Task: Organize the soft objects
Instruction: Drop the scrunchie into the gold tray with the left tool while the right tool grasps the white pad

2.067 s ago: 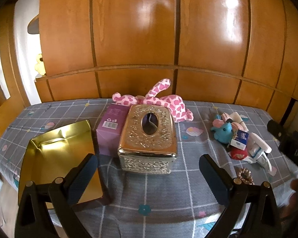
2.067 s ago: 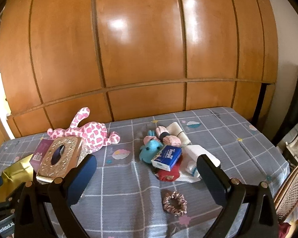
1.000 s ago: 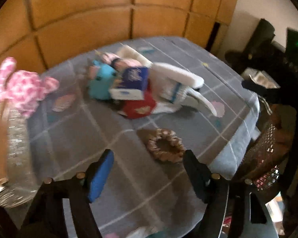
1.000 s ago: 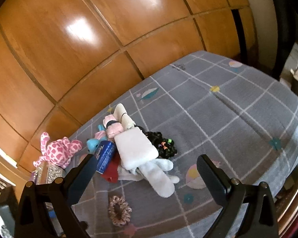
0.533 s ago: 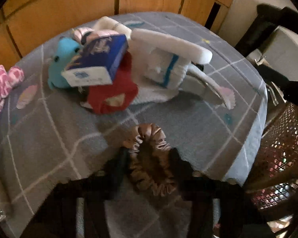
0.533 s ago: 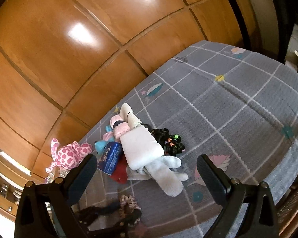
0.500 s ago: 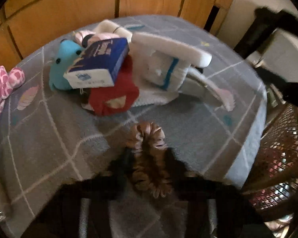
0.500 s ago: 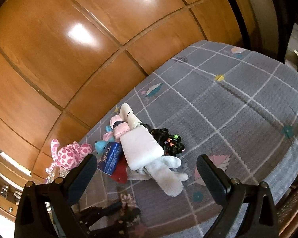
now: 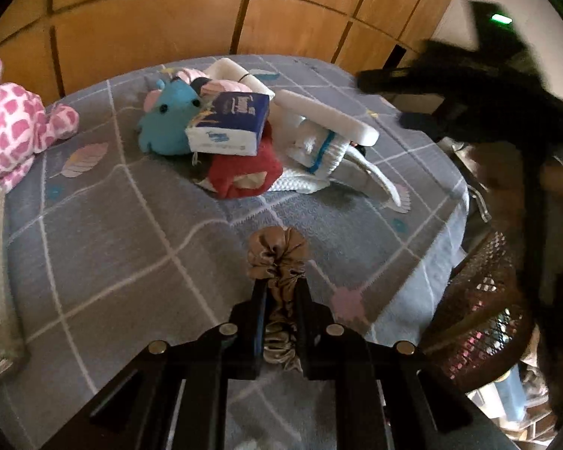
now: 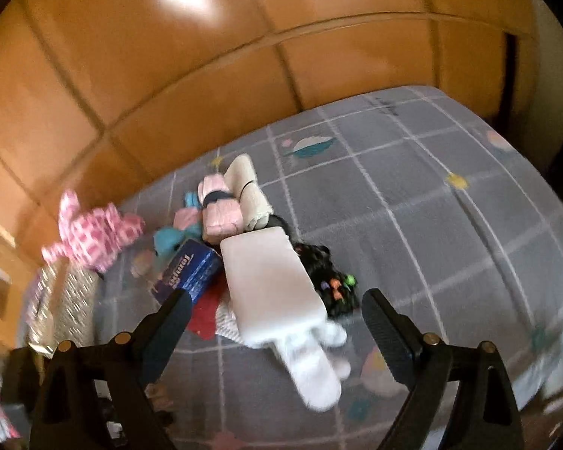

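Down at the near edge of the worktop (image 9: 105,247), the left gripper (image 9: 279,311) is pinching the brown scrunchie (image 9: 277,255) tight, so pickup's happening. Right gripper (image 10: 276,315) is hanging wide and empty over the white pad (image 10: 270,285) (probably next). Lift, then find a spot.

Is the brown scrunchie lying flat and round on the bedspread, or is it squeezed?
Squeezed. The left gripper is shut on the brown scrunchie, its fingers pinching it into a narrow bunched strip, ruffles fanning out above.
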